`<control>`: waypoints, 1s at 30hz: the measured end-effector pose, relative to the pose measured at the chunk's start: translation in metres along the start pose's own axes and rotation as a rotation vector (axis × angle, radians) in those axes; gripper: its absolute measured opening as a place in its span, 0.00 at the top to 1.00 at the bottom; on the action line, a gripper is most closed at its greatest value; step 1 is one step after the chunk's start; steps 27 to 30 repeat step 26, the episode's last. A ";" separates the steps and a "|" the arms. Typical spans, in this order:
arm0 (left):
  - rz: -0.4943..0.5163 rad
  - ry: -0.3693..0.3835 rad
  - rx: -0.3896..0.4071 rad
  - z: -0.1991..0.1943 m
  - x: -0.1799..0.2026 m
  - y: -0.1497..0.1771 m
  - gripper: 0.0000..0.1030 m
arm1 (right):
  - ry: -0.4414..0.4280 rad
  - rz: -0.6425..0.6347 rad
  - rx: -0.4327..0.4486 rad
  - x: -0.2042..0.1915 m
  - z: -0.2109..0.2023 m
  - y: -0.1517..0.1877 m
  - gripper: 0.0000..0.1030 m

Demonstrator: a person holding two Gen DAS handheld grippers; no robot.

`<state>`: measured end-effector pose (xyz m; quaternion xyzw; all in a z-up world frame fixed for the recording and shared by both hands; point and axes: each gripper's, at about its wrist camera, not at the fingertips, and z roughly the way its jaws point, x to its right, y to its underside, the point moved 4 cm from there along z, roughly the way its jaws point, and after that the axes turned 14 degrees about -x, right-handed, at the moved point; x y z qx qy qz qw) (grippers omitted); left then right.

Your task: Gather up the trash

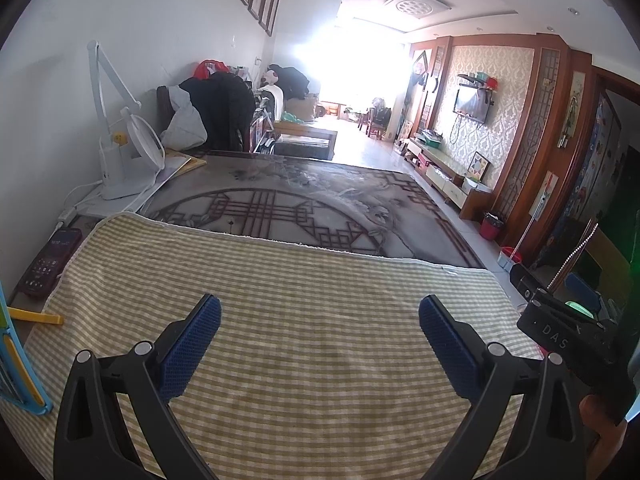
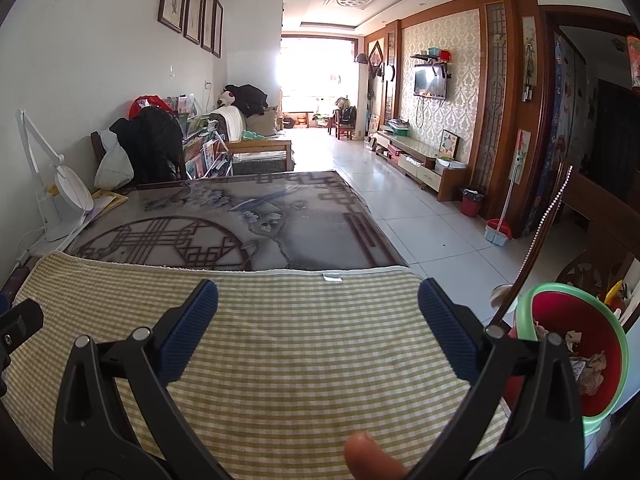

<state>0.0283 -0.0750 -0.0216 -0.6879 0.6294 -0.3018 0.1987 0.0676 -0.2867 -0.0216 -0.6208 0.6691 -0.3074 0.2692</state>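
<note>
My left gripper [image 1: 319,312] is open and empty above a yellow-green checked cloth [image 1: 280,320] on the table. My right gripper [image 2: 318,296] is open and empty above the same cloth [image 2: 280,340]. A red bin with a green rim [image 2: 588,360] stands off the table's right edge, beside the right gripper, with crumpled paper scraps [image 2: 592,372] inside. The right gripper's body shows at the right edge of the left wrist view [image 1: 560,328]. No loose trash shows on the cloth.
A white desk lamp [image 1: 120,148] and books stand at the table's left, with a phone [image 1: 50,262] and a yellow strip [image 1: 36,316] by the cloth's left edge. A patterned table cover [image 2: 240,216] lies beyond. A small red floor bin [image 2: 472,202] sits by the TV cabinet.
</note>
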 end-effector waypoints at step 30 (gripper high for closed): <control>-0.024 -0.054 -0.014 0.002 -0.013 -0.005 0.07 | 0.055 -0.134 -0.193 -0.017 0.074 0.017 0.04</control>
